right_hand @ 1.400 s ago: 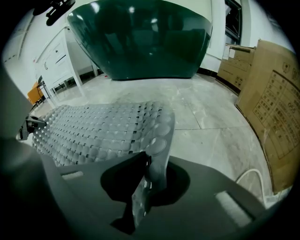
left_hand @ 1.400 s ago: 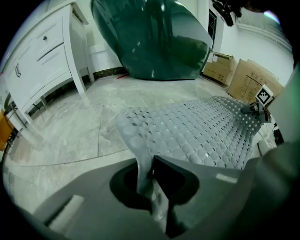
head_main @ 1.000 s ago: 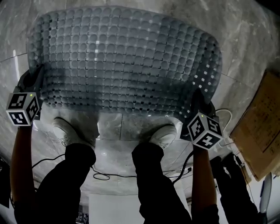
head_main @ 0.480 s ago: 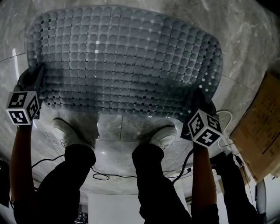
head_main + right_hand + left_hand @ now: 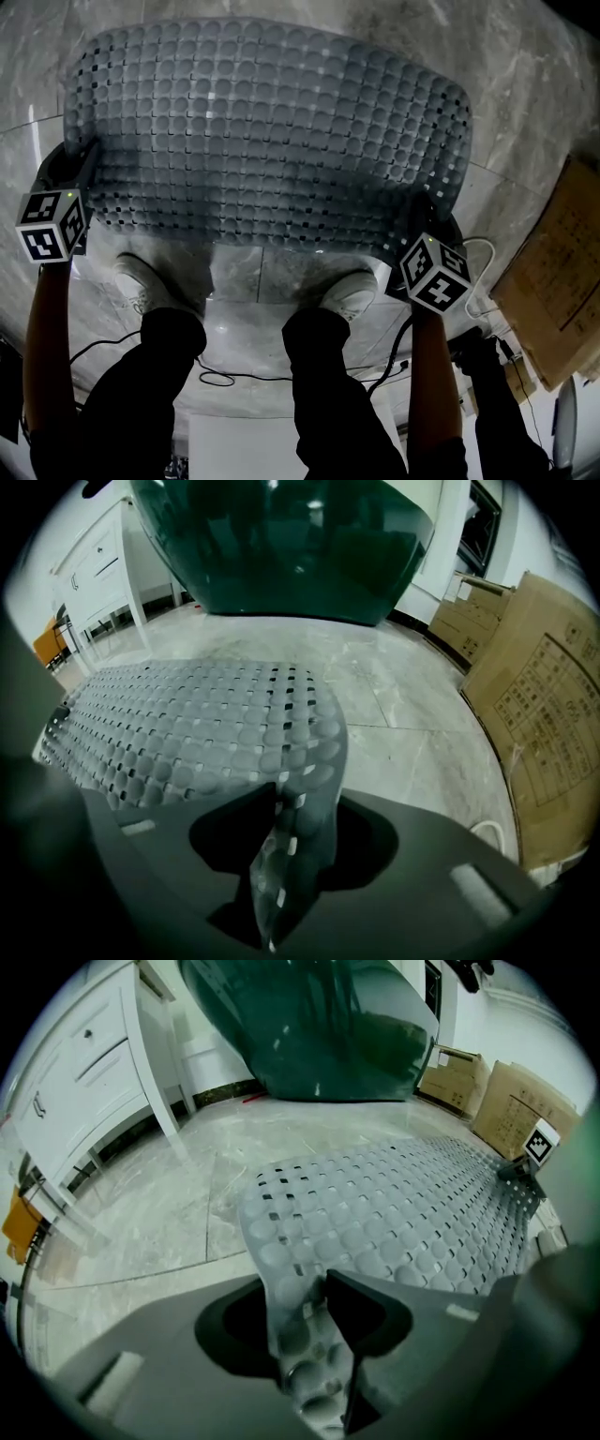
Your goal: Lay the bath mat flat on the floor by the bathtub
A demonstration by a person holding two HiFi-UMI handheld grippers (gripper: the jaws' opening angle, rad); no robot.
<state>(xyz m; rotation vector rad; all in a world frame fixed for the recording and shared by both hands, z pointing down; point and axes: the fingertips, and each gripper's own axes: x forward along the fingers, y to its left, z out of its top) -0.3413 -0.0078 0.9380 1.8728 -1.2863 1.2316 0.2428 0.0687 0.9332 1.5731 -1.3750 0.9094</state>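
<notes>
One bath mat [image 5: 272, 131] is shown at centre frame. Two grippers are counted: left gripper [image 5: 67, 178], right gripper [image 5: 424, 225]. Two white shoes are seen below: left shoe [image 5: 141, 281], right shoe [image 5: 352, 292]. One bathtub [image 5: 281, 546] and two cardboard boxes [image 5: 450, 1072] [image 5: 516, 1110] are shown.

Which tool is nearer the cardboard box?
The right tool, gripping the bath mat corner; the cardboard box sits beside it, far from the left tool.

A bathroom. The floor [image 5: 141, 1213] is pale, glossy marble tile. A dark green bathtub [image 5: 319, 1035] stands at the far side, with a white cabinet [image 5: 84, 1063] with drawers on the left. Cardboard boxes [image 5: 534, 696] lean at the right, and loose cables [image 5: 216, 375] trail on the near floor.
</notes>
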